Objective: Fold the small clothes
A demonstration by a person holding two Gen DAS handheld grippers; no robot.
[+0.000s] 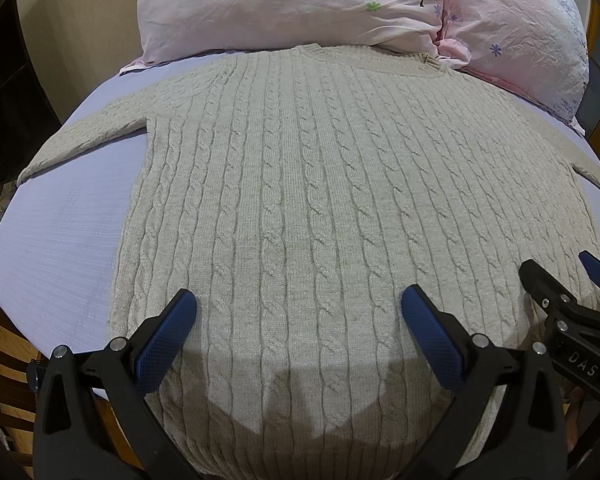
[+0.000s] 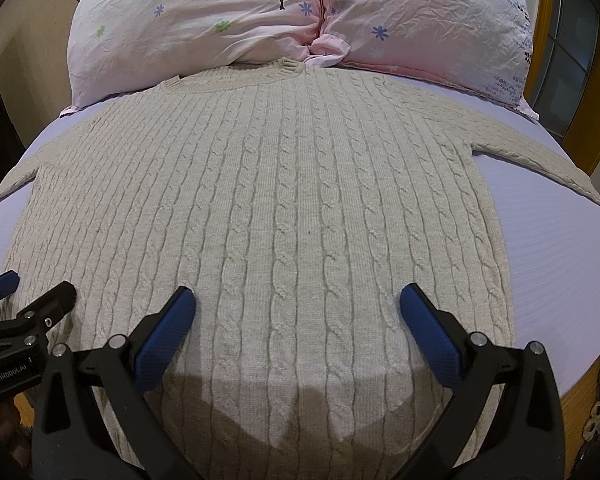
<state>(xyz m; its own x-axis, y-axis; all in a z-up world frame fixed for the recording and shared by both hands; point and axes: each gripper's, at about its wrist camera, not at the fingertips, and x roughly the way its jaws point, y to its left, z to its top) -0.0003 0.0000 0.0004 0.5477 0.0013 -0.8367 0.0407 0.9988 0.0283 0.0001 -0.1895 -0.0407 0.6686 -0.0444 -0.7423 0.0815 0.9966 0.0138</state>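
A bed (image 1: pixel 60 240) with a pale lilac sheet carries two pink flowered pillows (image 1: pixel 284 8) at its far end, against a beige wall. A beige cable-knit sweater (image 1: pixel 300 184) lies flat on the sheet, sleeves spread sideways, collar by the pillows. The left claw (image 1: pixel 299 328) and right claw (image 2: pixel 298 330) hover side by side over the hem, fingers wide apart, holding nothing.

Lilac bed sheet (image 1: pixel 60 240), two pink flowered pillows side by side at its far end (image 1: pixel 284 4) (image 2: pixel 432 24), wooden frame (image 2: pixel 544 32).
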